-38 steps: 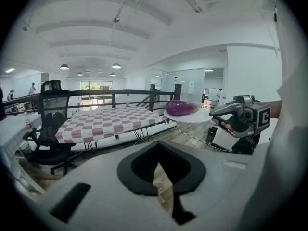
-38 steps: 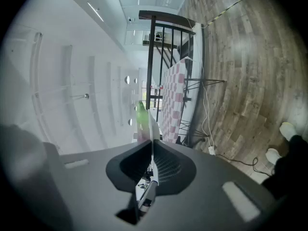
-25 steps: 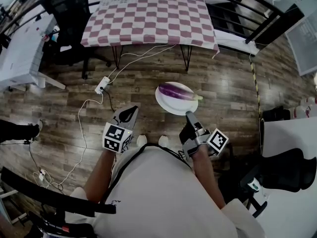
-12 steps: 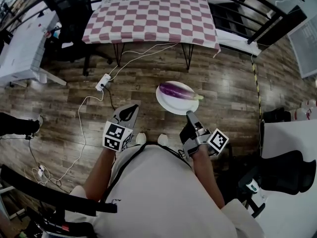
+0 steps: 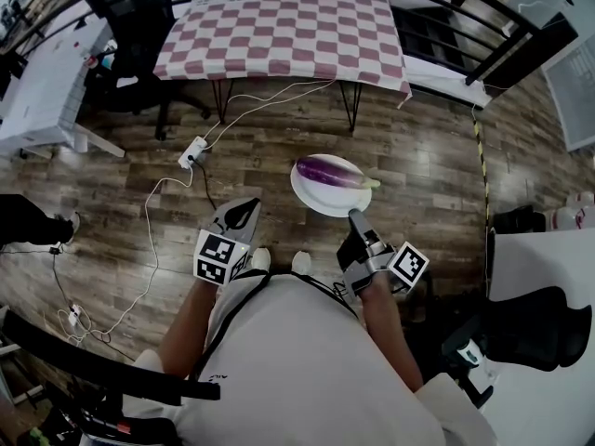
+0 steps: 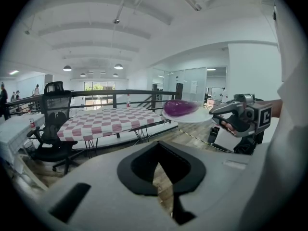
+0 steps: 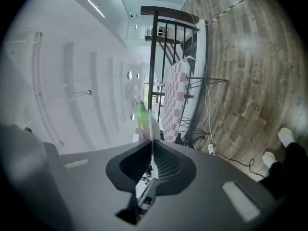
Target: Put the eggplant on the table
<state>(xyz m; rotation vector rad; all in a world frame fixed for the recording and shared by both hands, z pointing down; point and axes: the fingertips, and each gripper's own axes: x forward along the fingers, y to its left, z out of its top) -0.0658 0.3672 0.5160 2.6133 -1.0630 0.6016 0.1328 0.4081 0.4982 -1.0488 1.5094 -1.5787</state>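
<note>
While the plate was being carried (head view): the eggplant (image 5: pixel 332 171) lay lengthwise on the white plate (image 5: pixel 319 201), out in front of the person and above the wooden floor (image 5: pixel 418 156). It was well apart from the checked tabletop (image 5: pixel 279 35) ahead.
Right hand-held gripper (image 5: pixel 354 216): clamped narrow on the near rim of the plate, holding it about level.
Left hand-held gripper (image 5: pixel 244 207): to the left of the plate, apart from it and touching nothing.
Change over the last second: very little. Plate, eggplant and both grippers kept their places before the body, and the eggplant had not rolled. The floor and tabletop slid only slightly in the frame, and the shoes (image 5: pixel 260 260) shifted a little.
Left gripper view: its jaws met at the tips with nothing between them. Off to the right the eggplant sat on the plate with the other gripper at the rim, and the tabletop stood farther off.
Right gripper view: the plate's rim ran edge-on between the pads, which pressed on it. The eggplant's green stem (image 7: pixel 141 115) showed just past the rim, with the tabletop well beyond.
Meaning for the task: this looked like the carry, with a steady grip. The eggplant was not yet on the tabletop, so most of the approach likely remained, and the empty left gripper was free to help there.
</note>
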